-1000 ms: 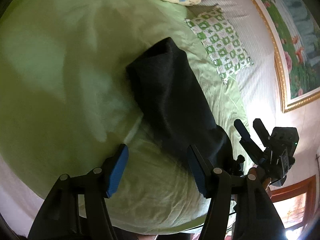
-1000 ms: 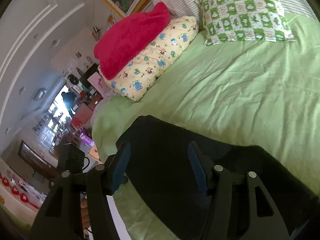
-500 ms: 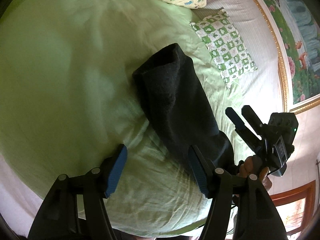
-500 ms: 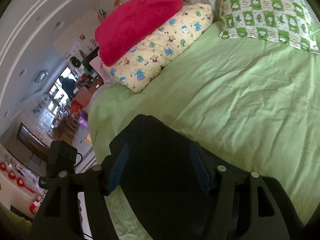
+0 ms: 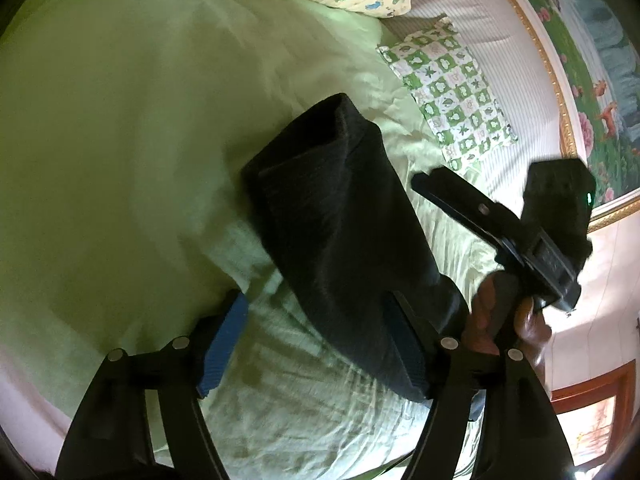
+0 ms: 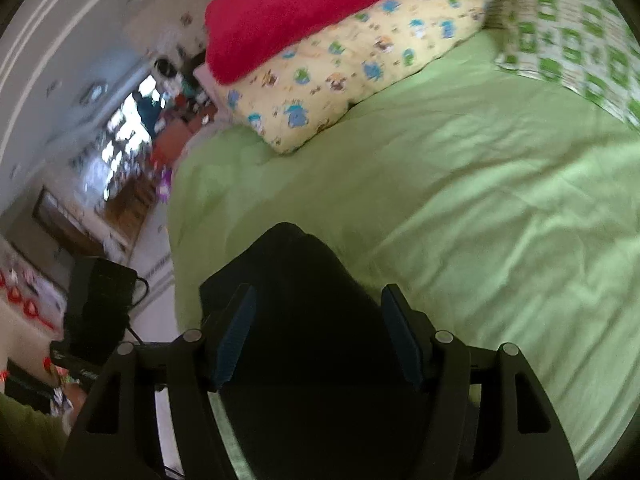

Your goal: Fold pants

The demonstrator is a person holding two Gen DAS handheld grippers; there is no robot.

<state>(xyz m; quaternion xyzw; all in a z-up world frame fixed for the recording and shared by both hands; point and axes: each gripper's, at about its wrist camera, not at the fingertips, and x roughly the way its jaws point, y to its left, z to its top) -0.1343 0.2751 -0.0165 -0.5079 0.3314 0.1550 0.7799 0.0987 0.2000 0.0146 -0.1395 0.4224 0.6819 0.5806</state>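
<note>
Dark folded pants (image 5: 340, 220) lie as a long strip on the green bed sheet (image 5: 120, 140). My left gripper (image 5: 316, 304) hovers at their near end, its jaws opening. The pants' edge sits just inside the right blue pad (image 5: 404, 352), and neither pad presses on it. A hand holds my right gripper (image 5: 424, 182) to the right of the strip, a little apart from the cloth. In the right wrist view that gripper (image 6: 319, 294) stands open over the pants (image 6: 304, 264), which run away toward the bed's side edge.
A yellow cartoon pillow (image 6: 352, 64) with a red blanket (image 6: 296, 8) on it and a green checked pillow (image 5: 452, 92) lie at the striped headboard (image 5: 500, 40). The bed's edge and a cluttered room (image 6: 132, 132) are at left. Open green sheet (image 6: 460, 220) spreads to the right.
My left jaws have spread wider. The right gripper has shifted up and in toward the pants' side and rolled. Its view now looks along the strip.
</note>
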